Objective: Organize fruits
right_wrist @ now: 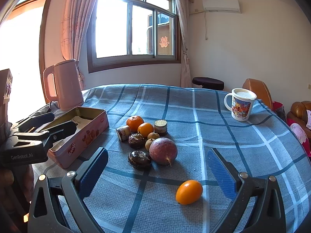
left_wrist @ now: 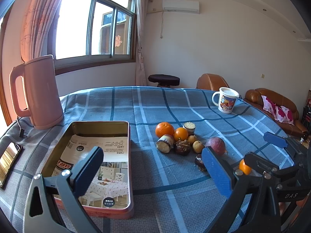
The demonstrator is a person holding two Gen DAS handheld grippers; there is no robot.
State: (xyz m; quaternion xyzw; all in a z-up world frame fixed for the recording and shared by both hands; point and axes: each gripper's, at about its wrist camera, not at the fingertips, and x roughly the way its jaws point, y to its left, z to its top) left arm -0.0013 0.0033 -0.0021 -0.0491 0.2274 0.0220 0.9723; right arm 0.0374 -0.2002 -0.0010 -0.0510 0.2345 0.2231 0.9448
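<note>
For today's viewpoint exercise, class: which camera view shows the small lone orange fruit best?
The right wrist view: the small orange fruit lies whole and unobstructed between the open right tool. The left wrist view shows only a sliver behind that tool.

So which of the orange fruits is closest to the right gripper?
The small oval orange fruit lying alone on the cloth, just ahead of the open right gripper. The other two orange ones sit farther back in the pile.

- I am in a home living room: curtained window [right_wrist: 134, 29], wall air conditioner [right_wrist: 221, 5], leather sofa [left_wrist: 272, 104].
- Before me, a table with checked tablecloth [right_wrist: 194, 136], pink kettle [right_wrist: 64, 85], lidded mug [right_wrist: 242, 104].
</note>
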